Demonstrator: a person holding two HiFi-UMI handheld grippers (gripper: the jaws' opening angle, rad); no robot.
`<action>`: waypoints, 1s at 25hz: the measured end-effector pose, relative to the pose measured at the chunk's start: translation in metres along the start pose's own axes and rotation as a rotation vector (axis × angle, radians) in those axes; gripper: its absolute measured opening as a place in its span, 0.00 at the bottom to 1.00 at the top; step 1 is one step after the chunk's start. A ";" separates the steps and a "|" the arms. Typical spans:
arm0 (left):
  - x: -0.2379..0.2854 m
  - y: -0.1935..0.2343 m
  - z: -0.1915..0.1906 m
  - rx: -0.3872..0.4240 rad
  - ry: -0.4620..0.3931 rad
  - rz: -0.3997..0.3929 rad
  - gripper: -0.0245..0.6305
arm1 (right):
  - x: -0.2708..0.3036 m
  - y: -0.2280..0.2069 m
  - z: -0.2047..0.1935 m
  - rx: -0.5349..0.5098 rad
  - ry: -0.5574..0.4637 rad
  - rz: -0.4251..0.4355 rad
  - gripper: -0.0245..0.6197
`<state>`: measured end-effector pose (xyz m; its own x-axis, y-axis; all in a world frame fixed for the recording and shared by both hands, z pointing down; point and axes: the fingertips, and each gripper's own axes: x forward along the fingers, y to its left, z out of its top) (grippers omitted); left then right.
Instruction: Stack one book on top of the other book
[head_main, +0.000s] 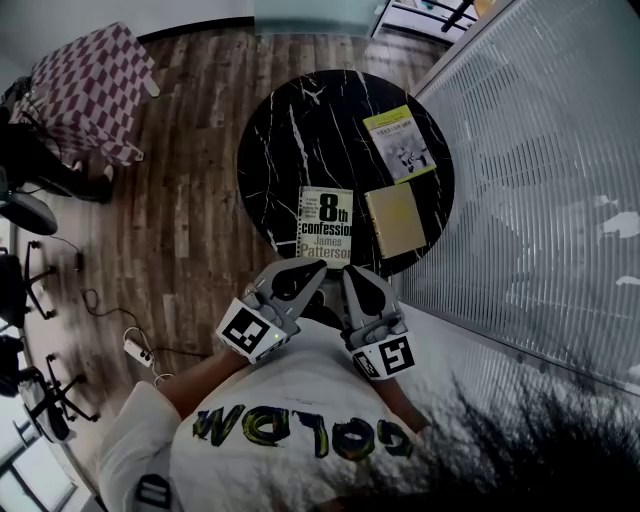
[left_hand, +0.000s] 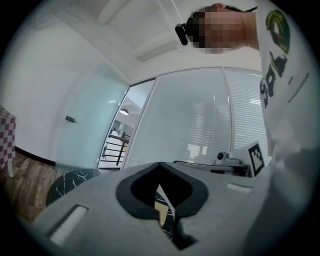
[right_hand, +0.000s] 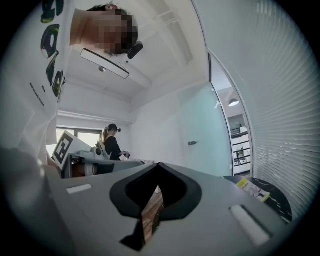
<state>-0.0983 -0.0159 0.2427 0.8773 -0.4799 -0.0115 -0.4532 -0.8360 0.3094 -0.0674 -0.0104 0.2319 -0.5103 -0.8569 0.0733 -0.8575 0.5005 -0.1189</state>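
The left gripper (head_main: 299, 270) and right gripper (head_main: 356, 276) are held with jaws closed and empty. The paperback (head_main: 326, 224) is found at their twelve o'clock on the desk (head_main: 290, 140), long axis twelve-to-six; the yellow book (head_main: 395, 220) lies at its three o'clock.

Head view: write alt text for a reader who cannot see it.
Three unstacked books lie on a round black marble table: a white-and-black paperback nearest, a plain tan book beside it, a yellow-green booklet beyond. The grey left gripper and grey right gripper, both shut and empty, hover near its edge.
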 end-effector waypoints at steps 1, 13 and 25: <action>0.001 0.000 -0.002 -0.003 0.005 0.007 0.04 | -0.001 -0.002 0.000 0.000 0.003 0.004 0.04; 0.012 0.006 -0.013 -0.006 0.025 0.068 0.04 | -0.002 -0.026 -0.014 -0.025 0.075 -0.003 0.04; 0.012 0.041 -0.048 0.004 0.122 0.152 0.08 | 0.010 -0.042 -0.051 0.067 0.131 -0.005 0.13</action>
<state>-0.0990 -0.0436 0.3008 0.8111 -0.5654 0.1501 -0.5826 -0.7575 0.2946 -0.0399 -0.0335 0.2879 -0.5143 -0.8334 0.2025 -0.8558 0.4834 -0.1842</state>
